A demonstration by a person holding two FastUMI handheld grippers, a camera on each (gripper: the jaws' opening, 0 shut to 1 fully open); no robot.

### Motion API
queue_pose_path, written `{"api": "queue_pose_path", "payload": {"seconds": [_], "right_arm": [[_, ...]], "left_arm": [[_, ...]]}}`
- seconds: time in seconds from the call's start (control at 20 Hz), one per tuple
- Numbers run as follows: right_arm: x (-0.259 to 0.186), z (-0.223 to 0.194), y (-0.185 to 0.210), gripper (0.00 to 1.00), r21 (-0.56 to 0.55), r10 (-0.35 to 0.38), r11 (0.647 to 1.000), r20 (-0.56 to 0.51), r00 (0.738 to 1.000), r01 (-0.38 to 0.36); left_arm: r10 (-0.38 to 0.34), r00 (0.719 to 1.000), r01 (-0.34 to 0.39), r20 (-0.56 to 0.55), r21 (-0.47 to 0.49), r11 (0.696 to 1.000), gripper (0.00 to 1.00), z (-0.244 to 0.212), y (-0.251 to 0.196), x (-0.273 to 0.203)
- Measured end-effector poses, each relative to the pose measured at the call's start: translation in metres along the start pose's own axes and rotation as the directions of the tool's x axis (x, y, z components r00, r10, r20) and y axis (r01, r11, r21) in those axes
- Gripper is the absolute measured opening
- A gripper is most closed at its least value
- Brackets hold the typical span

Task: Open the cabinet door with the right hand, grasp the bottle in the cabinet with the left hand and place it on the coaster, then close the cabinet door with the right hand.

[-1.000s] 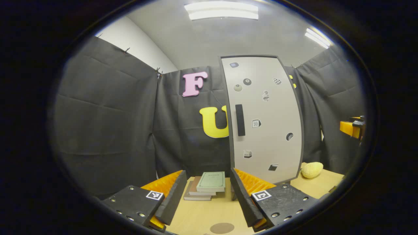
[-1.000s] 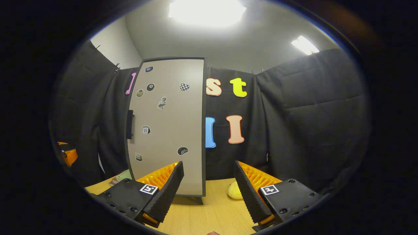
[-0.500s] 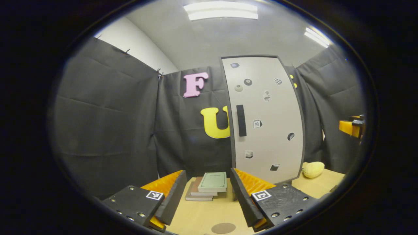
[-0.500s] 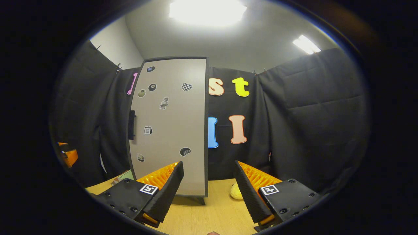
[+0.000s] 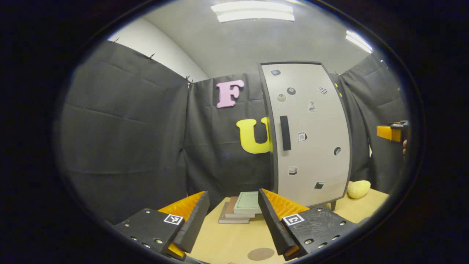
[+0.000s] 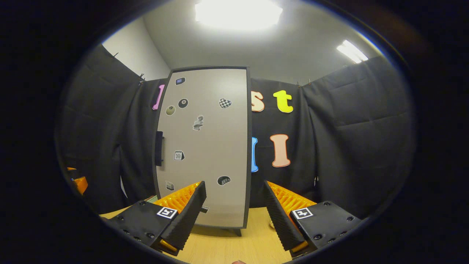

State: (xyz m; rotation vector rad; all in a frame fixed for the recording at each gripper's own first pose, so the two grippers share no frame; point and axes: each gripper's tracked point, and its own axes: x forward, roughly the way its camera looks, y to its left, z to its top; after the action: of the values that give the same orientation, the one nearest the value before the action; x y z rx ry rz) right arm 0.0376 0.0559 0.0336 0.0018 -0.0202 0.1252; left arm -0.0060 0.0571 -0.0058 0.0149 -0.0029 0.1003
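The tall grey cabinet (image 5: 311, 135) stands on the wooden table with its door shut, a dark handle (image 5: 285, 132) on the door's left side. The bottle is hidden behind the door. A round brown coaster (image 5: 260, 253) lies on the table between my left gripper's fingers, near the front. My left gripper (image 5: 231, 211) is open and holds nothing, well short of the cabinet. In the right gripper view the cabinet (image 6: 205, 146) fills the middle, its handle (image 6: 159, 148) at the left. My right gripper (image 6: 234, 209) is open and holds nothing, short of the door.
A stack of books (image 5: 242, 211) lies left of the cabinet's foot. A yellow soft lump (image 5: 358, 189) sits on the table to the cabinet's right. The other gripper shows at the edge (image 5: 392, 132) of the left gripper view. Black cloth walls close in all round.
Both views have shifted: the cabinet has slid rightward in each and looms a little larger in the right gripper view. The door stays shut and both grippers stay open.
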Motion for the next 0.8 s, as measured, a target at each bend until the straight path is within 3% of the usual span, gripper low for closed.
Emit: {"api": "queue_pose_path", "payload": {"seconds": [0.4, 0.8], "right_arm": [[0.054, 0.026, 0.074, 0.98, 0.020, 0.132, 0.991, 0.001, 0.991, -0.132], [0.115, 0.043, 0.170, 0.98, 0.038, 0.249, 0.968, 0.002, 0.968, -0.249]], "left_arm": [[0.110, 0.994, -0.109, -0.019, 0.027, 0.994, 0.80, -0.016, 0.063, -0.018], [0.258, 0.965, -0.256, -0.047, 0.051, 0.965, 0.80, -0.036, 0.140, -0.038]]}}
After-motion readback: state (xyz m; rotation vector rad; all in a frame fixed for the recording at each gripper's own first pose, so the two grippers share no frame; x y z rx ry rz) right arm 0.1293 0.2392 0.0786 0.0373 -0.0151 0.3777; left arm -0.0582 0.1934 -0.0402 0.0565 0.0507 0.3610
